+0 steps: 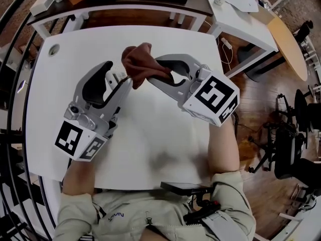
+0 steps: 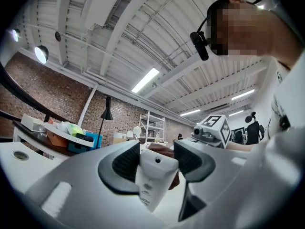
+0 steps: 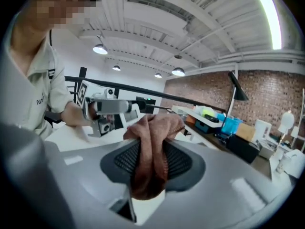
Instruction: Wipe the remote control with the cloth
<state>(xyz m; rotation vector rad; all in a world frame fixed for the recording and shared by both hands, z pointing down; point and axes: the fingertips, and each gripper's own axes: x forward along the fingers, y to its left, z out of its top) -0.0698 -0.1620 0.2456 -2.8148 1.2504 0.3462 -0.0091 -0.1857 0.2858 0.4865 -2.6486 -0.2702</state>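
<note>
While both tools are raised above the white counter (image 1: 150,134), the wiping step itself is judged to be in hand. The left tool (image 1: 125,80) enters from 8 o'clock in the head view and points toward 1 o'clock. Its own view shows the left tool (image 2: 153,162) clenched on the remote control (image 2: 152,175), a white body gripped near one end between the two dark pads, its end face turned to the camera. The remote control is thus held in the air, clear of the counter. In the head view it is mostly hidden behind the jaw tips.

The right tool (image 1: 159,73) enters from 4 o'clock and points toward 10 o'clock. The right gripper view shows that tool (image 3: 152,162) closed on the cloth (image 3: 153,149), a reddish-brown bunch pinched between the ribbed pads and spilling out beyond them. In the head view the cloth (image 1: 142,63) sits at 12 o'clock of the counter's middle, where the two tools meet. From the left gripper view, brown fabric shows just behind the remote control's far end. It looks pressed against it, though the contact cannot be confirmed.

The next move probably calls for drawing the bunch along the body's length while the left grip holds firm, then rolling the left tool to present the unwiped faces. A narrow hold near one end may let the remote control pivot under pressure.
</note>
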